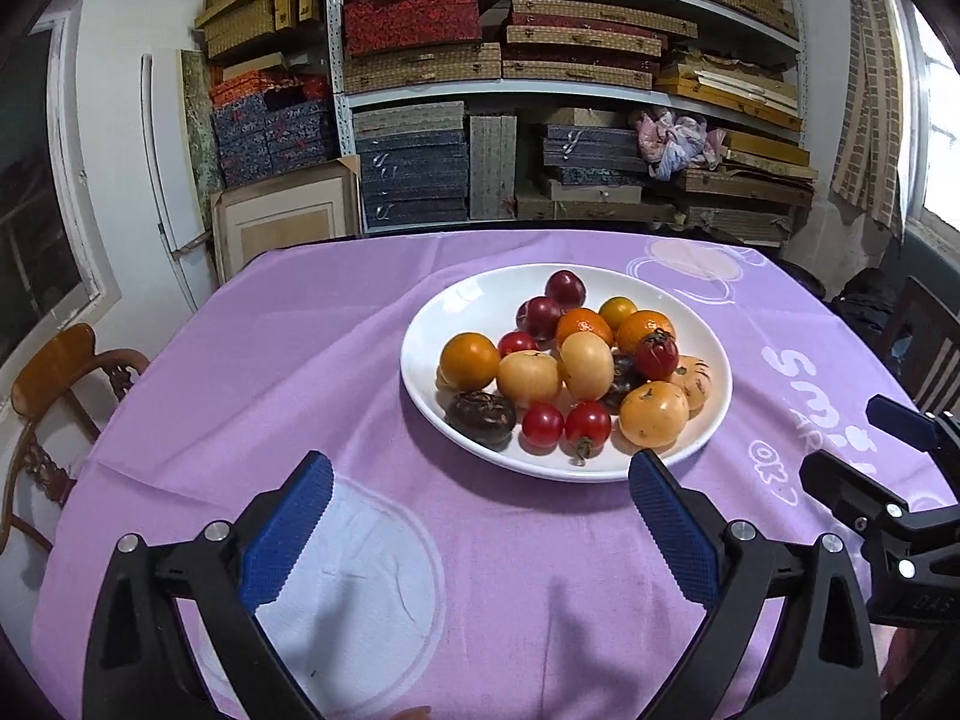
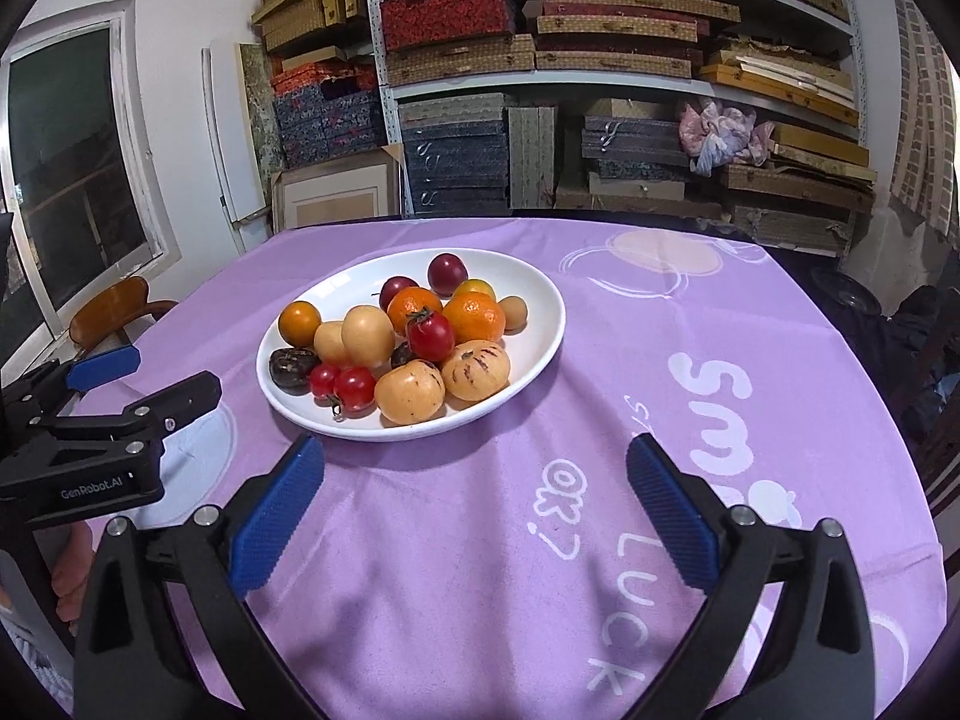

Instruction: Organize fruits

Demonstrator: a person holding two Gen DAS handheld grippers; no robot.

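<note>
A white plate (image 1: 432, 324) sits mid-table on the purple cloth and holds several fruits: red cherry tomatoes (image 1: 587, 422), oranges (image 1: 645, 329), yellow fruits (image 1: 653, 413), dark plums (image 1: 564, 288) and a dark brown fruit (image 1: 483, 416). The plate also shows in the right wrist view (image 2: 543, 324). My left gripper (image 1: 480, 474) is open and empty, just in front of the plate. My right gripper (image 2: 474, 456) is open and empty, in front and to the right of the plate. Each gripper shows in the other's view, the right one (image 1: 870, 450) and the left one (image 2: 144, 378).
The purple tablecloth (image 2: 600, 420) with white print covers the table. A wooden chair (image 1: 66, 372) stands at the left. Shelves (image 1: 570, 90) stacked with boxes stand behind the table's far edge. A dark chair (image 1: 924, 330) is at the right.
</note>
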